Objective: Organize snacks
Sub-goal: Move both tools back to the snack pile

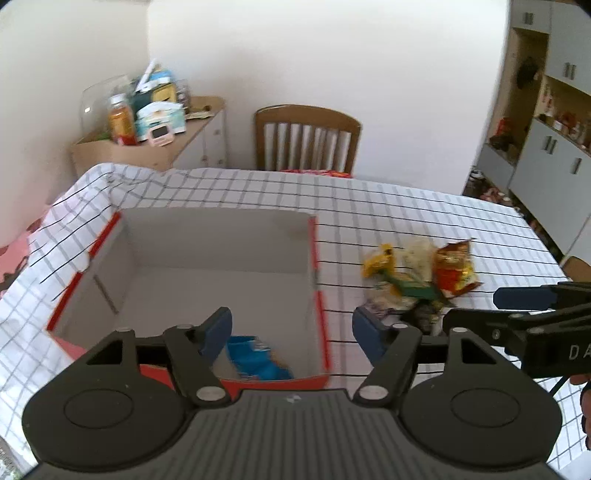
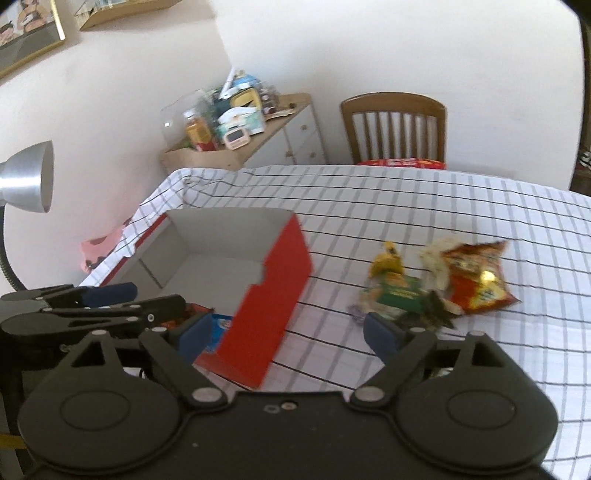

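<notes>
Snacks point(image 1: 421, 275), a loose heap of crinkled foil packets, lie on the white tablecloth with a dark grid point(image 1: 388, 206), right of the open red cardboard box with a grey inside point(image 1: 312, 258) and clear of its wall. I make out a red-and-orange bag point(image 1: 453, 271) at the right of the heap, a yellow wrapper point(image 1: 378, 260) at the left, a pale bag behind and a green packet point(image 1: 415, 291) in front; print is too blurred to read. One blue packet point(image 1: 255, 356) lies inside the box, at its near corner.

My left gripper point(image 1: 291, 332) hangs over the box's near edge, jaws parted, nothing between the blue pads. My right gripper point(image 2: 284, 332) stands wider, also empty, above the cloth with the box's red corner in its gap; its right pad overlaps the near edge of the heap, contact not clear.

Left wrist view only: grey and wood wall cupboards point(image 1: 546, 122) at right, and the right gripper entering from the right edge. Right wrist view only: the box's red outer side, a silver desk lamp point(image 2: 27, 177), framed pictures point(image 2: 26, 33) on the wall, and the left gripper at left. Both views show the wooden slat-back chair point(image 1: 308, 138) and the cluttered low cabinet point(image 1: 155, 140).
</notes>
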The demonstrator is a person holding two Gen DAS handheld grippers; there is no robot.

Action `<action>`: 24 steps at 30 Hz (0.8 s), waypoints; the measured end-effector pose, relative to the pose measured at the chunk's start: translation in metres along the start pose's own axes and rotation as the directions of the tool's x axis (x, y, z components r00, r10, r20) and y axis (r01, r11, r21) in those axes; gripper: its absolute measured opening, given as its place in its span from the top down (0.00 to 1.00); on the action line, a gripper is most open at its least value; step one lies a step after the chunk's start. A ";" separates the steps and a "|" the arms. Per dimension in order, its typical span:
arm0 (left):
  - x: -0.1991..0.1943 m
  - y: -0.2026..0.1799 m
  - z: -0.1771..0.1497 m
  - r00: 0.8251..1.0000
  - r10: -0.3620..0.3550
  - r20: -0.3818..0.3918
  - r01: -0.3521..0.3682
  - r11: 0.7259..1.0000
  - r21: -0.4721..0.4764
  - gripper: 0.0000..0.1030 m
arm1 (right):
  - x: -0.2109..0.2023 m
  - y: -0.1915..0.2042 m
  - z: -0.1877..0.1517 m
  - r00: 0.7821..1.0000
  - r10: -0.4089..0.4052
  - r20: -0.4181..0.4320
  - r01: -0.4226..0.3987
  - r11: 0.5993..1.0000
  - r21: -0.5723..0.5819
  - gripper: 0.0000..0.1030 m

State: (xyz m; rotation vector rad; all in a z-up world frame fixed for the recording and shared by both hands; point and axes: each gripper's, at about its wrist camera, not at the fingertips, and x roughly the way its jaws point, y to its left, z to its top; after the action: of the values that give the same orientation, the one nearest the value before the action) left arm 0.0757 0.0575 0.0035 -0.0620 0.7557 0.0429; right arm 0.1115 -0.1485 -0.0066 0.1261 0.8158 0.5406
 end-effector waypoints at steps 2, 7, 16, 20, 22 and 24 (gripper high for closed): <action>0.001 -0.013 -0.001 1.000 -0.020 0.000 0.020 1.000 0.013 0.29 | -0.007 -0.012 -0.005 1.000 -0.025 0.004 0.025 1.000 0.011 0.11; 0.010 -0.043 -0.007 0.999 -0.053 -0.013 0.054 0.998 0.041 0.27 | -0.019 -0.041 -0.018 0.996 -0.089 0.017 0.088 0.995 0.039 0.02; 0.041 -0.103 -0.021 0.990 -0.122 -0.073 0.129 0.987 0.096 0.23 | -0.027 -0.102 -0.028 0.979 -0.203 0.020 0.202 0.978 0.044 0.01; 0.059 -0.128 -0.024 0.986 -0.134 -0.098 0.146 0.981 0.124 0.23 | -0.026 -0.132 -0.021 0.972 -0.232 0.027 0.231 0.972 0.042 0.01; 0.071 -0.138 -0.024 0.982 -0.146 -0.123 0.161 0.979 0.127 0.23 | -0.020 -0.143 -0.017 0.973 -0.231 0.023 0.230 0.973 0.030 0.01; 0.085 -0.148 -0.024 0.972 -0.159 -0.171 0.181 0.977 0.116 0.23 | -0.013 -0.153 -0.012 0.972 -0.235 0.018 0.234 0.972 0.024 0.01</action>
State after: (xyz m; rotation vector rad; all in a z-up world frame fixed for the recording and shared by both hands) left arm 0.1302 -0.0900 -0.0663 -0.0048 0.9105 -0.1776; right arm 0.1582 -0.2873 -0.0541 0.0535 0.8042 0.3073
